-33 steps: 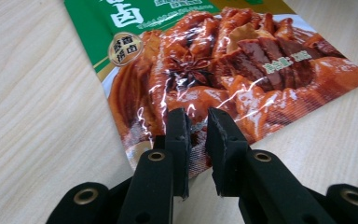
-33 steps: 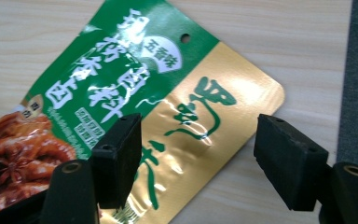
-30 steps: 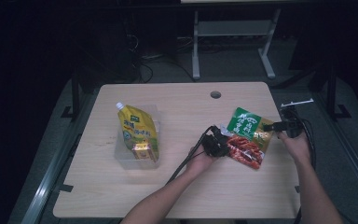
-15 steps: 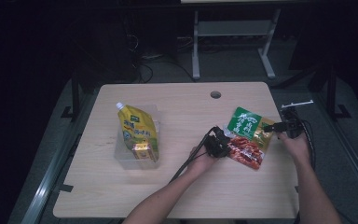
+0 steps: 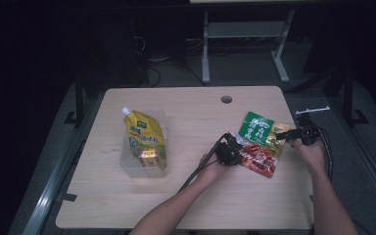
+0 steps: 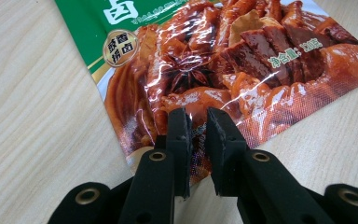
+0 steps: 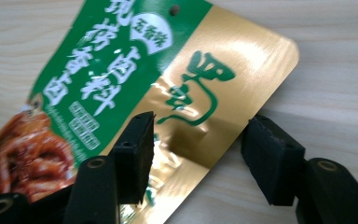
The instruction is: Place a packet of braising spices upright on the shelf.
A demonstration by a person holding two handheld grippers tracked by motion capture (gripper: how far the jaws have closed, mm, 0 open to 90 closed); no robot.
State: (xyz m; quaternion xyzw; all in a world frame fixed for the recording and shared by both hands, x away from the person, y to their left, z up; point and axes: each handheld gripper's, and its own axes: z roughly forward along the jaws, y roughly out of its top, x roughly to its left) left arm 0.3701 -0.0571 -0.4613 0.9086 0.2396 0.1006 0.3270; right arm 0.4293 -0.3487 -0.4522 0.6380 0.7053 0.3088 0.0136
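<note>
The snack packet (image 5: 257, 144) is lying flat on the right half of the worktop (image 5: 186, 205), and I'm pinching its red bottom corner with my left tongs (image 6: 196, 122), jaws nearly together with the foil edge between them. My right tongs (image 7: 196, 140) are gaping wide around the gold top corner, not gripping it. Compared with half a second ago the packet hasn't really shifted and my hands are sitting pretty much where they were. Over on the left, a clear plastic tub (image 5: 136, 164) is holding a yellow spouted pouch (image 5: 143, 139) that's leaning out over the rim. The packet's print is all Chinese characters on green, plus "120" by the braised meat photo.
</note>
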